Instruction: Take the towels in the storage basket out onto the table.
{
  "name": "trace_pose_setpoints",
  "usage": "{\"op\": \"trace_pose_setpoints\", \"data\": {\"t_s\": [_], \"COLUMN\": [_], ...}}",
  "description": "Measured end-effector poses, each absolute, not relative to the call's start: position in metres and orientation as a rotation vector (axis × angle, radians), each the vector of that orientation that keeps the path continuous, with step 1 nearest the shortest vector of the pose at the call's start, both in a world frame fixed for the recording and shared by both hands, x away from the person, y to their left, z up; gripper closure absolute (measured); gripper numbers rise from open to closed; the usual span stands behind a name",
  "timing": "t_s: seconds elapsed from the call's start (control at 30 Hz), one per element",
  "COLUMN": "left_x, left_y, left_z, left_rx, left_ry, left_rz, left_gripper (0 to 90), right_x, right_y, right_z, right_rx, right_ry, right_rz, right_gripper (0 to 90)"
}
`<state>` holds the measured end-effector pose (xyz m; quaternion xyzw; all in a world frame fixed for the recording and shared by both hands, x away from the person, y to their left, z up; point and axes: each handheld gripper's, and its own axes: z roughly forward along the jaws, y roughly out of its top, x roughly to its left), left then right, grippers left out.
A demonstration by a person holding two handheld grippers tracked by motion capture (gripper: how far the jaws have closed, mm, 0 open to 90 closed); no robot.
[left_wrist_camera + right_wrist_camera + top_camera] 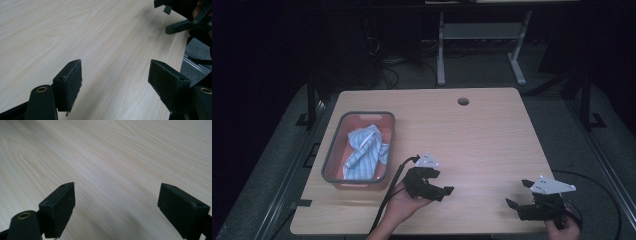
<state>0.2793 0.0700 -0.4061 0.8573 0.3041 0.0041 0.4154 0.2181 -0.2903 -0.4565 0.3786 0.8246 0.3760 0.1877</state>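
Pale wood-grain bench (492,130), high view: blue-and-white striped cloth (364,152) lies crumpled inside grey-rimmed red plastic basket (334,145) at left. Left tongs (443,191) near basket, released; right tongs (518,194) well apart at near right edge, released.

Left gripper view: padded jaws spread over bare bench, holding nothing.

Right gripper view: jaws wide, nothing held.

Judgement: start of cloth pick-up; next move calls for left tongs swinging to basket.
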Motion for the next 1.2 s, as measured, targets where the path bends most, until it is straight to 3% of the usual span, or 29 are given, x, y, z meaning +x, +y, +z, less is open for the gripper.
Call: {"op": "trace_pose_setpoints", "data": {"t_s": [0.8, 1.2], "left_x": [0.314, 0.325], "left_y": [0.08, 0.105], "left_z": [-0.363, -0.349], "left_rx": [2.16, 2.153], "left_ry": [0.788, 0.844], "left_rz": [-0.006, 0.001], "left_gripper": [22.8, 23.8], "right_x": [0.22, 0.22], "right_y": [-0.291, -0.292], "right_z": [-0.459, -0.46], "right_rx": [1.073, 1.085], "right_ry": [2.331, 2.331], "right_rz": [1.051, 1.048], "right_gripper": [13.8, 13.8]}}
